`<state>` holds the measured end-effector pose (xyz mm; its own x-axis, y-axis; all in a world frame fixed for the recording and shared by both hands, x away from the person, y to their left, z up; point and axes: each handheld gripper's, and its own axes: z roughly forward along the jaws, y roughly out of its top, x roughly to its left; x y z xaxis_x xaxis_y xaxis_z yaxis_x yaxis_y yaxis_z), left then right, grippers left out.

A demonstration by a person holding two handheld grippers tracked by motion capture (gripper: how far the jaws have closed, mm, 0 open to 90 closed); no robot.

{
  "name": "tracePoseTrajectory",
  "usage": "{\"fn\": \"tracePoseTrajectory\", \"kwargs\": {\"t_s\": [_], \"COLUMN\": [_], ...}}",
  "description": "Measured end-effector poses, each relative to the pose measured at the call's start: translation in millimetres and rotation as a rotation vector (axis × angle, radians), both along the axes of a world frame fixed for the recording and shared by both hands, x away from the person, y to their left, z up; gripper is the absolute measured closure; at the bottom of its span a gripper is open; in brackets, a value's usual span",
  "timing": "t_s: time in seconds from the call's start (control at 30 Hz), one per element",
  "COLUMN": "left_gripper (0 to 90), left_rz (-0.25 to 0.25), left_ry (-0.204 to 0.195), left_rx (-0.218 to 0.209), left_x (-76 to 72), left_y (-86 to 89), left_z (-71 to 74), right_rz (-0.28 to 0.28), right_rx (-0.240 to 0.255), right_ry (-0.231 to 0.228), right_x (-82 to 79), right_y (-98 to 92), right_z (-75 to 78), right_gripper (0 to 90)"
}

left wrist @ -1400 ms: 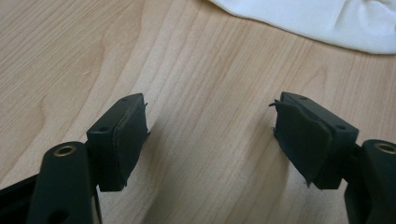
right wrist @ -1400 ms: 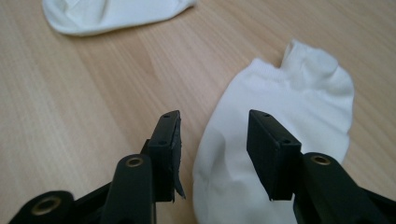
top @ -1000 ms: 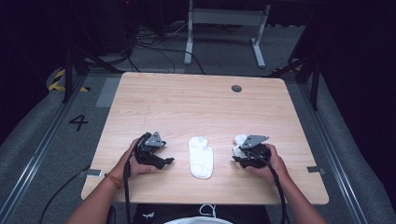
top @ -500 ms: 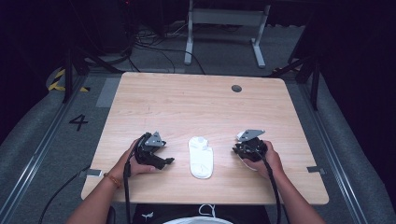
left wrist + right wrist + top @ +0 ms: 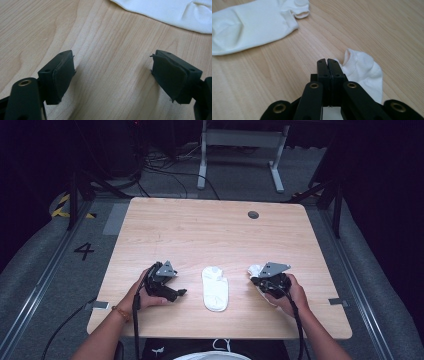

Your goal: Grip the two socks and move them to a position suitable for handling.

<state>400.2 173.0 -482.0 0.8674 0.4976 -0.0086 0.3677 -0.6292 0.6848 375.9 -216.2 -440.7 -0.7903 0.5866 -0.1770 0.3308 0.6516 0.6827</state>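
Socks, two, white knit cotton-like fabric. The first sock [image 5: 215, 288] lies flat on the table [image 5: 210, 235] between the two grippers, lengthwise toward the person, its cuff end at the far side; soft, slightly creased, with a folded cuff visible in the right gripper view [image 5: 249, 25]. The second sock [image 5: 364, 72] is smaller in show, bunched, with a fine mesh-like ribbed texture along its edge; it lies on the table at the person's right, under and just beside the right gripper [image 5: 267, 279], well apart from the first sock.

Grippers, two, black, hard plastic bodies with brass-coloured pins, each topped by a grey three-cornered plate and each held in one hand.
- Left gripper [image 5: 112, 75]: jaws stand wide apart, nothing between them, bare wood under the gap; flat dark rubbery pads, frayed at their edges. The first sock's edge lies beyond them at the top of the left gripper view.
- Right gripper [image 5: 327, 65]: jaws have just been closing and now stand pressed together; the second sock's edge meets their tips on one side, but whether fabric is pinched between the pads cannot be told.

Table, one, rectangular, pale wood-grain top with rounded corners and one small round dark grommet [image 5: 253, 214] near its far edge.
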Motion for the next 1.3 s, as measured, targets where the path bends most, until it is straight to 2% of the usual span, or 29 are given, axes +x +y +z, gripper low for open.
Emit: {"fn": "tracePoseTrajectory", "kwargs": {"t_s": [0.13,0.17,0.2,0.27,0.3,0.37,0.4,0.43,0.47,0.5,0.53,0.6,0.63,0.7,0.73,0.8,0.83,0.93,1.0,1.03,1.1,1.13,1.17,1.3], "left_gripper": [17.6,17.9,19.7,22.6,23.2,23.4,23.5,24.2,25.0,25.1,26.1,27.0,27.9,29.4,30.5,31.9,32.4,34.6,37.9,42.3,50.5,50.5,57.6,71.1], "left_rz": [0.012,0.002,0.002,-0.044,-0.086,-0.130,-0.148,-0.148,-0.195,-0.195,-0.226,-0.254,-0.254,-0.290,-0.290,-0.305,-0.313,-0.341,-0.356,-0.365,-0.372,-0.375,-0.390,-0.401], "left_ry": [0.012,0.016,0.016,0.013,-0.020,-0.053,-0.071,-0.071,-0.092,-0.092,-0.107,-0.113,-0.113,-0.139,-0.139,-0.135,-0.122,-0.118,-0.118,-0.104,-0.099,-0.096,-0.086,-0.081], "left_rx": [0.010,0.034,0.034,0.044,0.063,0.064,0.053,0.053,0.028,0.028,0.008,0.022,0.022,0.050,0.050,0.047,0.027,0.014,0.015,0.002,0.004,0.005,0.007,0.015], "left_x": [-0.8,-2.2,-2.2,-6.1,-11.9,-16.7,-19.3,-19.3,-22.6,-22.6,-23.7,-23.5,-23.5,-21.1,-21.1,-17.7,-15.1,-12.8,-12.1,-11.2,-10.9,-10.8,-9.2,-6.7], "left_y": [-3.7,-7.8,-7.8,-14.4,-27.7,-43.2,-52.3,-52.3,-70.6,-70.6,-90.8,-106.5,-106.5,-131.1,-131.1,-141.8,-150.1,-161.3,-164.3,-169.0,-170.2,-171.4,-172.1,-172.4], "left_z": [1.3,3.7,3.7,6.9,12.2,19.9,24.9,24.9,33.1,33.1,37.1,37.0,37.0,31.8,31.8,28.4,26.4,25.1,24.7,22.5,21.9,20.5,19.0,18.2], "right_rz": [0.034,0.042,0.042,0.062,0.081,0.096,0.101,0.108,0.116,0.116,0.130,0.144,0.144,0.168,0.168,0.195,0.203,0.230,0.238,0.244,0.247,0.248,0.236,0.210], "right_rx": [0.024,0.031,0.031,0.038,0.042,0.053,0.062,0.071,0.081,0.081,0.096,0.109,0.109,0.117,0.117,0.122,0.131,0.154,0.158,0.179,0.187,0.192,0.200,0.207], "right_ry": [-0.015,-0.014,-0.014,-0.014,-0.016,-0.013,-0.009,-0.007,-0.009,-0.009,-0.008,-0.005,-0.005,-0.005,-0.005,0.000,0.004,0.003,0.003,0.006,0.004,0.004,0.003,-0.001], "right_x": [-11.2,-14.0,-14.0,-19.2,-24.0,-28.3,-29.7,-31.2,-32.3,-32.3,-34.8,-36.4,-36.4,-38.9,-38.9,-41.7,-42.7,-45.8,-47.0,-48.8,-49.2,-49.5,-49.2,-46.1], "right_y": [-1.8,-1.9,-1.9,-2.3,-2.6,-2.9,-3.1,-3.6,-3.9,-3.9,-4.5,-4.4,-4.4,-2.6,-2.6,0.2,1.1,3.8,4.4,4.6,4.0,3.5,0.1,-7.0], "right_z": [9.4,11.4,11.4,14.2,16.3,19.1,20.2,22.0,23.4,23.4,26.0,27.6,27.6,28.6,28.6,29.0,29.5,32.0,33.4,35.7,36.7,37.3,38.4,38.3], "right_gripper": [90.0,90.0,90.0,90.0,90.0,90.0,90.0,90.0,90.0,90.0,90.0,90.0,90.0,90.0,90.0,90.0,90.0,90.0,90.0,90.0,90.0,90.0,90.0,90.0]}}
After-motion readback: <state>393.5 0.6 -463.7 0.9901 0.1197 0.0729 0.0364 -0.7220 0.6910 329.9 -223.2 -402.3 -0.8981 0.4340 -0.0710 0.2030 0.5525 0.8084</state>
